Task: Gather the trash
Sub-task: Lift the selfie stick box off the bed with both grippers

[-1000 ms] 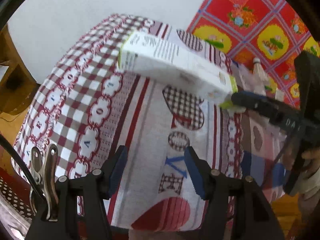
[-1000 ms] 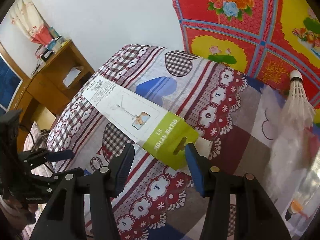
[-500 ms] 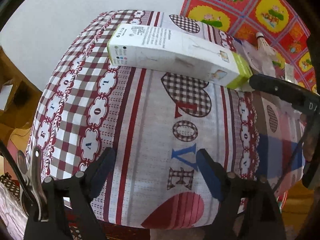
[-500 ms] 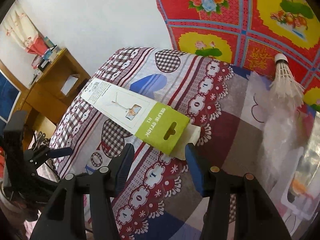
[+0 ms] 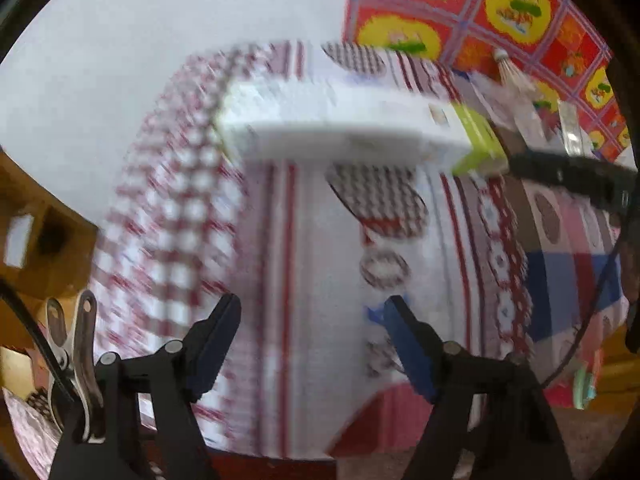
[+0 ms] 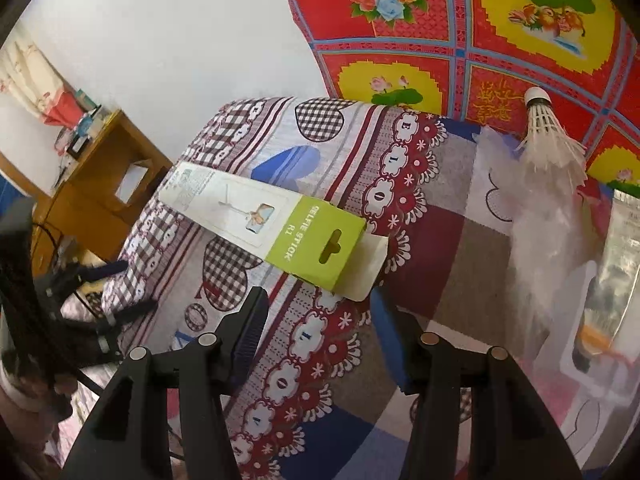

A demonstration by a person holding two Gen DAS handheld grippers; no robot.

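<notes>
A long white selfie-stick box (image 5: 340, 128) with a green end lies on the patterned bedsheet (image 5: 312, 240); it shows as well in the right wrist view (image 6: 256, 216). My left gripper (image 5: 312, 308) hangs over the near edge of the bed, well short of the box; its jaws are closing with nothing between them. My right gripper (image 6: 318, 296) is open, its fingertips just short of the box's green end and white flap. One right finger (image 5: 560, 172) reaches in beside that end. A white shuttlecock (image 6: 548, 140) lies further right.
Clear plastic packaging (image 6: 612, 280) and a crumpled white sheet (image 6: 532, 216) lie at the right of the bed. A red floral quilt (image 6: 480, 20) rises behind. A wooden desk (image 6: 100, 184) stands left of the bed. The left view is blurred.
The left jaws stand wider apart than a second ago, and the left view has rolled, so the box looks more level. The right gripper shifted slightly; its jaws kept their gap.
</notes>
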